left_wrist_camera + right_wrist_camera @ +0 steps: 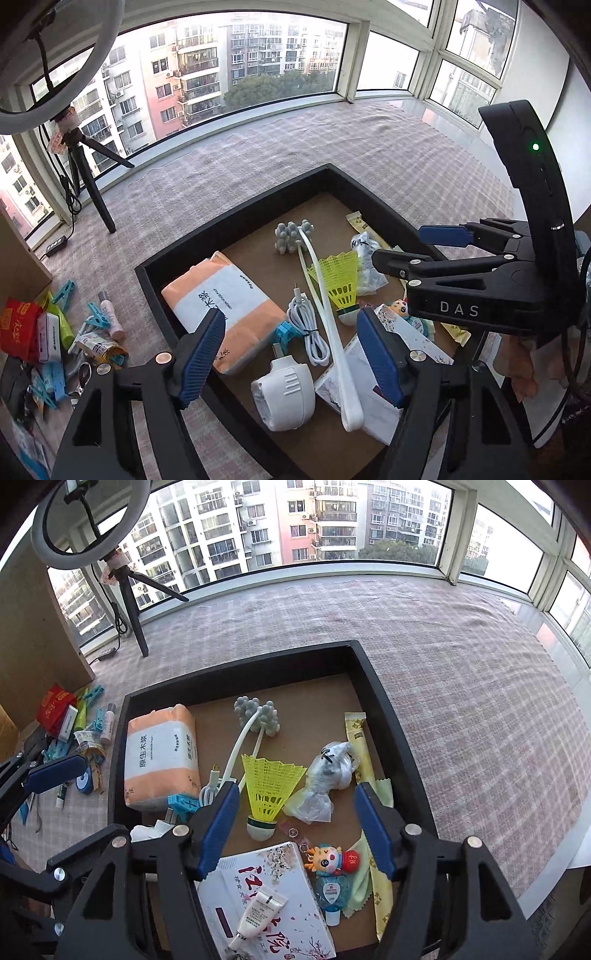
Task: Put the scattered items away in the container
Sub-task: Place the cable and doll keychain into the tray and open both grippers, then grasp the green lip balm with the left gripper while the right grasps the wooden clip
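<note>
**Both grippers open above the tray**

Left gripper [291,354] hangs over the black tray [391,716], jaws spread wide with nothing between them; right gripper [295,830] likewise stands open and empty. Nearest lie a white box [266,897] with a small tube [258,910] on it, then a yellow shuttlecock [269,786] and tissue pack [159,757]. Scattered clips and packets [55,332] remain on the cloth left of the tray.

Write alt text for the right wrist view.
The open right gripper, holding nothing, hangs over a black tray that holds a yellow shuttlecock, a tissue pack and a white box with a small tube lying on it. More clutter lies on the checked cloth left of the tray.
</note>
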`<state>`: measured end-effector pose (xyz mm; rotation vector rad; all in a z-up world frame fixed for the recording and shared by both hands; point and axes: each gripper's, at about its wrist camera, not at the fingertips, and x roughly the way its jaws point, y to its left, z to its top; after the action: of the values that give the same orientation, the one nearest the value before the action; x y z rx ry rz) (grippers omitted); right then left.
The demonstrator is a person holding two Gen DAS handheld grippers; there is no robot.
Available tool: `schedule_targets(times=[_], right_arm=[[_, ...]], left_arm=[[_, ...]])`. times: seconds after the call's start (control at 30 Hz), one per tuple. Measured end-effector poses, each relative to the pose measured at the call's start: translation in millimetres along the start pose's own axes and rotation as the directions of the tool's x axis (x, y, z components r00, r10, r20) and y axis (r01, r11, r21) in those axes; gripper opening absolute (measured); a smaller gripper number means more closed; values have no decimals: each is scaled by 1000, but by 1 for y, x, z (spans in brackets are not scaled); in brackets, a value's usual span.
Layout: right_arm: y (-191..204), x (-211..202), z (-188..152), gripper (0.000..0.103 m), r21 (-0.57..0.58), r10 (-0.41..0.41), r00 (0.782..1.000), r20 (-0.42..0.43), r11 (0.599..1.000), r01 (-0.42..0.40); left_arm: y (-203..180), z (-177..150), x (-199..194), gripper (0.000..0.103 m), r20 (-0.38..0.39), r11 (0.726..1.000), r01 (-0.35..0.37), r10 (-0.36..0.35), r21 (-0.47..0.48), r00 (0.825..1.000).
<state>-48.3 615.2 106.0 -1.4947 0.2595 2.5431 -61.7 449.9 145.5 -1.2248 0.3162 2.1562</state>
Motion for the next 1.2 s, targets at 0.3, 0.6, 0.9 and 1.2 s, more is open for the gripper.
schedule_targets(times=[0.3, 0.6, 0.9, 1.2], right_arm=[[51, 2, 6, 64, -91, 74, 997, 3, 993, -73], [131, 10, 5, 63, -231, 177, 984, -34, 956, -180], [215, 44, -3, 59, -381, 212, 969, -127, 891, -245], [259, 86, -16, 58, -471, 170, 960, -221, 844, -258]], left_arm=[[66, -29, -8, 69, -21, 991, -84, 83, -106, 996], [151, -84, -18, 61, -83, 945, -210, 195, -250, 977], [217, -145, -21, 56, -166, 874, -294, 247, -386, 955], [234, -167, -5, 56, -203, 862, -295, 229, -412, 952]])
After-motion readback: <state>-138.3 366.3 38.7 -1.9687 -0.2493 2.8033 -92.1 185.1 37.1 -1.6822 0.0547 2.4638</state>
